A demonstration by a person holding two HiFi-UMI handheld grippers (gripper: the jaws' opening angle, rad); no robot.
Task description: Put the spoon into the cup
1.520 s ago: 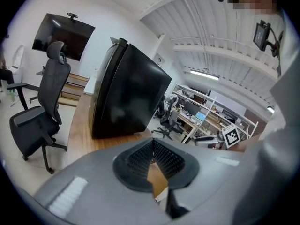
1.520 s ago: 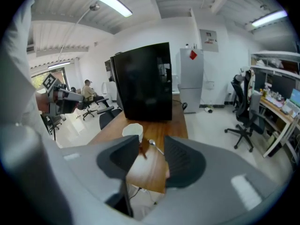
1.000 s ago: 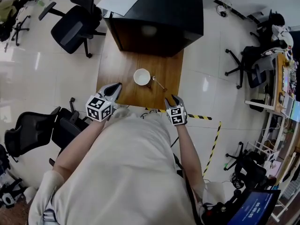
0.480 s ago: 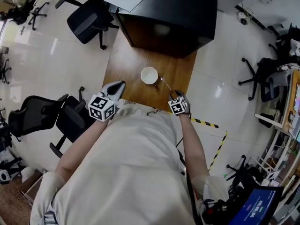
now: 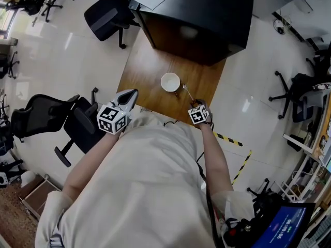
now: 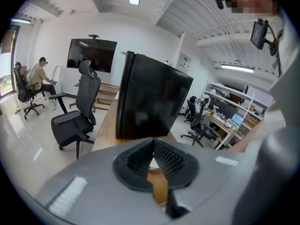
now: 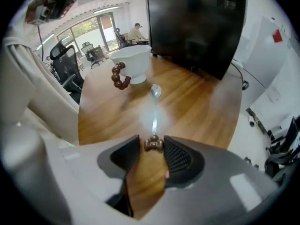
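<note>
A white cup point(image 5: 170, 81) with a brown beaded handle point(image 7: 119, 76) stands in the middle of the wooden table point(image 5: 147, 68). Just right of it a thin metal spoon point(image 5: 187, 92) lies flat, bowl point(image 7: 155, 91) toward the cup. My right gripper point(image 5: 196, 105) points steeply down at the spoon's near end. In the right gripper view its jaws point(image 7: 152, 143) stand open, with the spoon's brown beaded handle tip point(image 7: 153, 143) between the fingertips and a gap on each side. My left gripper point(image 5: 128, 95) hovers over the table's near left edge, its tips point(image 6: 153, 140) together and empty.
A tall black cabinet point(image 5: 199, 14) stands at the far end of the table. Black office chairs point(image 5: 106, 14) point(image 5: 46, 123) are on the floor to the left. Yellow-and-black tape point(image 5: 231, 139) marks the floor on the right. The table's right edge point(image 5: 216, 94) is close to the spoon.
My right gripper has dropped and gone forward from the table's near edge to the spoon's handle end. The left gripper has barely moved. The head view has shifted.
</note>
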